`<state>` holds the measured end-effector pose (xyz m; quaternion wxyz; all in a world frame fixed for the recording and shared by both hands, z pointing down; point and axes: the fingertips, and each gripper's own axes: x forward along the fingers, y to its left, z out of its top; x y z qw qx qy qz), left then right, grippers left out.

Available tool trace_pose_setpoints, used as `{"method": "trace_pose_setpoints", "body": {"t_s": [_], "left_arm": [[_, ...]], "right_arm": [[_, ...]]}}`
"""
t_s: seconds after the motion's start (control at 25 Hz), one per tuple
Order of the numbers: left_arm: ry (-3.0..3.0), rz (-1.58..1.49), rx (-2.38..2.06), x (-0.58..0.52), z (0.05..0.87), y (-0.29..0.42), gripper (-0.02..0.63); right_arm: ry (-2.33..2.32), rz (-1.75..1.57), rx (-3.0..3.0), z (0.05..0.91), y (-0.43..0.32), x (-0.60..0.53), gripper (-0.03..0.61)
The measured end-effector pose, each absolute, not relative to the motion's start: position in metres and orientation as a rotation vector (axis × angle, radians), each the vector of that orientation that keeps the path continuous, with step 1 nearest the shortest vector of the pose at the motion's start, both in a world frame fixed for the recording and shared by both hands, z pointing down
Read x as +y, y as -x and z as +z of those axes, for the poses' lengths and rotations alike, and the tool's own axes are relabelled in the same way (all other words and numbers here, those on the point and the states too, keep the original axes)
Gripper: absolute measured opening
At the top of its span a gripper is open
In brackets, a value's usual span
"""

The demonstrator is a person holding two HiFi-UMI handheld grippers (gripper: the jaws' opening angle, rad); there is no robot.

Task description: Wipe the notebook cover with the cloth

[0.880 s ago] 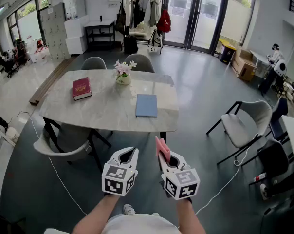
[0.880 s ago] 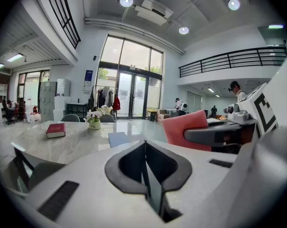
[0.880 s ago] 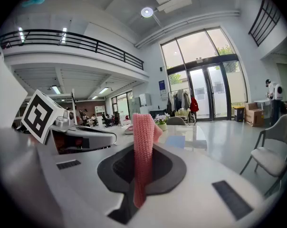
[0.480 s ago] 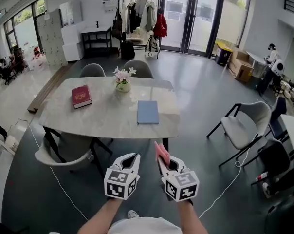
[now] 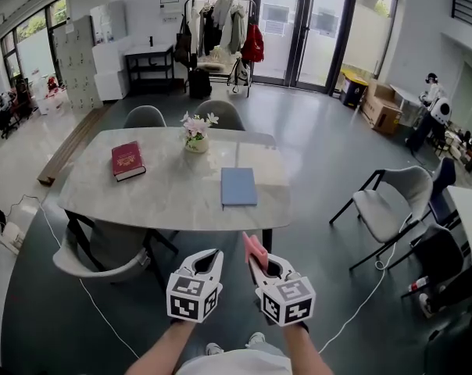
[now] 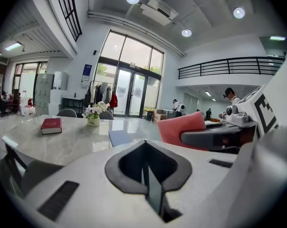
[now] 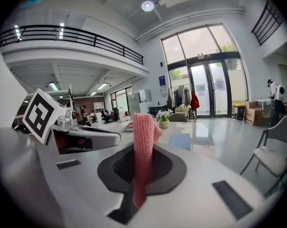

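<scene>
A blue notebook (image 5: pixel 238 186) lies flat on the marble table (image 5: pixel 166 194), near its right front edge; it also shows small in the left gripper view (image 6: pixel 122 137) and the right gripper view (image 7: pixel 180 140). My right gripper (image 5: pixel 255 260) is shut on a pink cloth (image 5: pixel 256 249), which stands up from its jaws (image 7: pixel 143 151). The same cloth shows at the right of the left gripper view (image 6: pixel 181 128). My left gripper (image 5: pixel 209 260) is shut with nothing in it. Both grippers hover side by side in front of the table, well short of the notebook.
A red book (image 5: pixel 126 160) lies at the table's left and a flower pot (image 5: pixel 194 133) at its back middle. Grey chairs stand behind the table (image 5: pixel 222 112), under its left front (image 5: pixel 103 258) and at the right (image 5: pixel 392 201). A white cable (image 5: pixel 87 287) runs across the floor.
Both grippers and the view have drifted slightly toward the table; the grippers sit a little higher in the frame. The cloth stays held in the right gripper.
</scene>
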<state>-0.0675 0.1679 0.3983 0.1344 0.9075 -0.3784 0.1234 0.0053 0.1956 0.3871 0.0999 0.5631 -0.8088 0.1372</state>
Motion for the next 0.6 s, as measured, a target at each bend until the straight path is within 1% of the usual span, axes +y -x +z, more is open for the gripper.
{"method": "trace_pose_setpoints", "body": {"t_s": [0.28,0.6], "left_arm": [[-2.627,0.389,-1.094,0.143,0.405,0.051,0.008],[-2.611,0.41,-1.145,0.078,0.41,0.013,0.007]], "right_arm": [[-1.666,0.445,-2.388,0.395,-0.025,0.168,0.015],[-1.624,0.445,-2.424,0.402,-0.062,0.102,0.015]]}}
